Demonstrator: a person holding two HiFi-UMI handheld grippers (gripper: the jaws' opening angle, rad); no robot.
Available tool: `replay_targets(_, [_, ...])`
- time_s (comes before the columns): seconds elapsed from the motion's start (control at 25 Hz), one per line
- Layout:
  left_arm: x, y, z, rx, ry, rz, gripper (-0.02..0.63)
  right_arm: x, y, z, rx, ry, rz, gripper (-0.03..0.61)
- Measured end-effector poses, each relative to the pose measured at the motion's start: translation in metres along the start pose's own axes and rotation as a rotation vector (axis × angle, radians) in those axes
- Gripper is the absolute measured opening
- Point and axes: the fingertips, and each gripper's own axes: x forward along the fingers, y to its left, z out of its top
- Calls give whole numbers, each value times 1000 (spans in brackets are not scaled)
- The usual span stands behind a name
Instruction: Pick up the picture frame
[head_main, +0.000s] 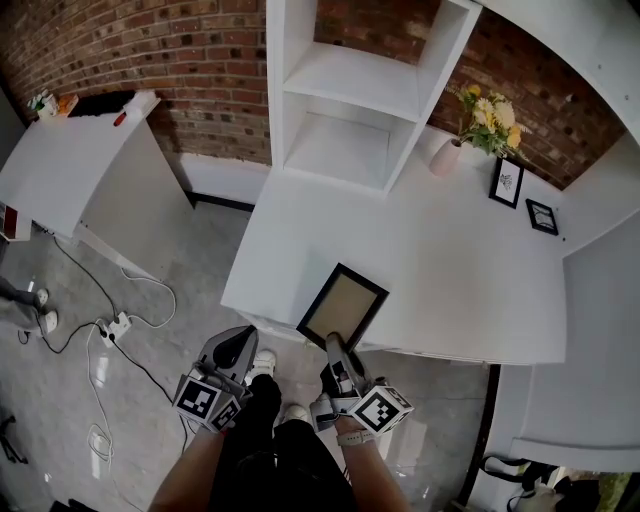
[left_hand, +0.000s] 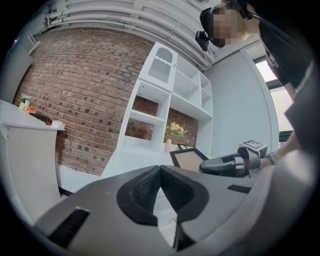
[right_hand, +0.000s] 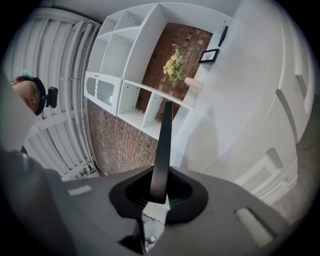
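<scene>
The picture frame (head_main: 343, 305), black with a tan middle, lies slanted at the front edge of the white table (head_main: 450, 280), and its near edge juts past that edge. My right gripper (head_main: 336, 347) is shut on that near edge. In the right gripper view the frame (right_hand: 164, 145) runs edge-on as a dark strip out from between the right gripper's (right_hand: 161, 187) pads. My left gripper (head_main: 237, 348) hangs over the floor left of the table, shut with nothing in it, its tips touching (left_hand: 160, 166). The left gripper view also shows the frame (left_hand: 189, 159) and the right gripper (left_hand: 220, 165).
A white shelf unit (head_main: 350, 90) stands at the table's back. A pink vase of yellow flowers (head_main: 480, 125) and two small framed pictures (head_main: 507, 182) (head_main: 542, 216) stand at the back right. A white cabinet (head_main: 80, 170) is at left, with cables and a power strip (head_main: 115, 325) on the floor.
</scene>
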Motion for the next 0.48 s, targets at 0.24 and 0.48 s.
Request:
replay_targets(0.24, [6, -5, 14, 9, -6, -4, -3, -7, 3, 13, -100, 75, -39, 44])
replay_targets(0.48, [7, -7, 35, 14, -27, 0, -3, -19, 11, 30, -165, 88, -74, 44])
